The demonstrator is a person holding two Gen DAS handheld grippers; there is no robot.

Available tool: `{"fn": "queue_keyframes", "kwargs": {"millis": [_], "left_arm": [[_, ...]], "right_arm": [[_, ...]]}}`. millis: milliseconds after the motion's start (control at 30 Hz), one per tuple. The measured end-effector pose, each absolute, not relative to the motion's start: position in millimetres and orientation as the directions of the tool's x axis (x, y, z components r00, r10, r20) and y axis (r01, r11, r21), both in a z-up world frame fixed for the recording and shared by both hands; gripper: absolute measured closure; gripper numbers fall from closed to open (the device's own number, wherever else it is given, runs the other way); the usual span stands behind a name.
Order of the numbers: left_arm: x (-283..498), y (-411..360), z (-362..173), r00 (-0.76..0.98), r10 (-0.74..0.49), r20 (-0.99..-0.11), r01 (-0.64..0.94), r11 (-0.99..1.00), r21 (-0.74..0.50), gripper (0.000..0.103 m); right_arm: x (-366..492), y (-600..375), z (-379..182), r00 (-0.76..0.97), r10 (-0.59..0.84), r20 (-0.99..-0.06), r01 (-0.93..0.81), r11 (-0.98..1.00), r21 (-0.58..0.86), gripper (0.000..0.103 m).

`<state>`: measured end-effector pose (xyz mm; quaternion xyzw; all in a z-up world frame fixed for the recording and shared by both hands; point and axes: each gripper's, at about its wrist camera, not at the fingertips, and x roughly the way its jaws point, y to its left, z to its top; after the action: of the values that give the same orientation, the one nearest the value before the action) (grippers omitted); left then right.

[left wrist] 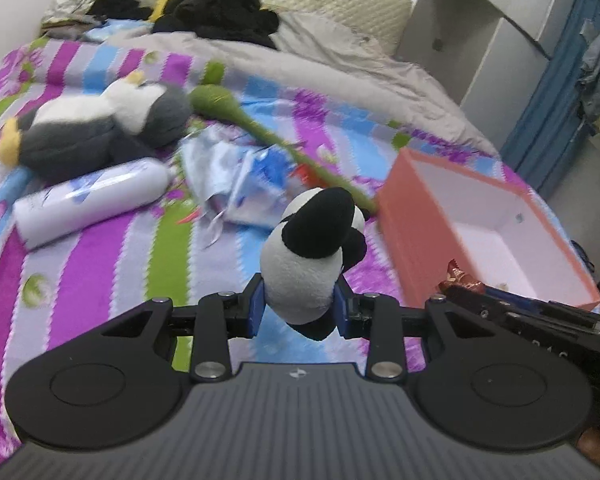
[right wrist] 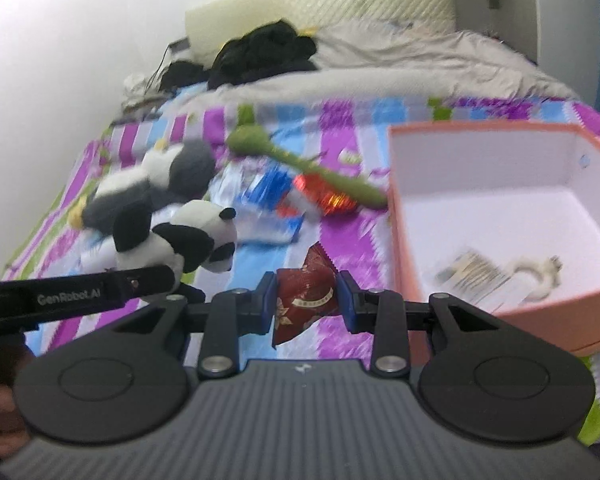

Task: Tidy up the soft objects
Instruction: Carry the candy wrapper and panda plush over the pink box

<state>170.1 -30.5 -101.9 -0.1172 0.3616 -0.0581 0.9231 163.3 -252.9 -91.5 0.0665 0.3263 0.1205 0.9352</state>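
Observation:
My left gripper (left wrist: 299, 306) is shut on a small black-and-white panda plush (left wrist: 310, 248), held above the striped bedspread. The same panda plush (right wrist: 180, 242) shows at the left of the right wrist view, beside the left gripper's black arm. My right gripper (right wrist: 306, 302) is shut on a dark red crinkly packet (right wrist: 306, 296). An open pink box (right wrist: 496, 216) with white inside stands to the right of both grippers; the pink box (left wrist: 480, 224) lies just right of the panda in the left wrist view. A larger grey-and-white penguin plush (left wrist: 100, 120) lies further back on the bed.
A green long-stemmed plush (left wrist: 236, 114), a white cylindrical pouch (left wrist: 92, 200), blue-and-white wrappers (left wrist: 244, 176) and a red foil packet (right wrist: 326, 198) lie on the bedspread. Small items (right wrist: 500, 276) rest in the box. Black clothes (left wrist: 216, 12) and a grey duvet (left wrist: 340, 52) lie near the headboard.

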Motion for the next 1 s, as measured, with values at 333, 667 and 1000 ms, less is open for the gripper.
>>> {"fn": "queue_keyframes", "kwargs": {"millis": [333, 667, 1000], "left_arm": [[202, -84, -32, 0.775, -0.262, -0.576, 0.133, 0.957, -0.256, 0.063], [242, -148, 0, 0.777, -0.316, -0.545, 0.225, 0.947, -0.228, 0.063], [291, -209, -26, 0.701, -0.367, -0.611, 0.3, 0.93, -0.214, 0.063]], "right_arm": [[179, -287, -36, 0.817, 0.243, -0.523, -0.166, 0.968, 0.19, 0.067], [209, -335, -16, 0.844, 0.197, -0.498, -0.125, 0.977, 0.174, 0.067], [241, -383, -51, 0.797, 0.11, -0.594, -0.007, 0.985, 0.173, 0.067]]}}
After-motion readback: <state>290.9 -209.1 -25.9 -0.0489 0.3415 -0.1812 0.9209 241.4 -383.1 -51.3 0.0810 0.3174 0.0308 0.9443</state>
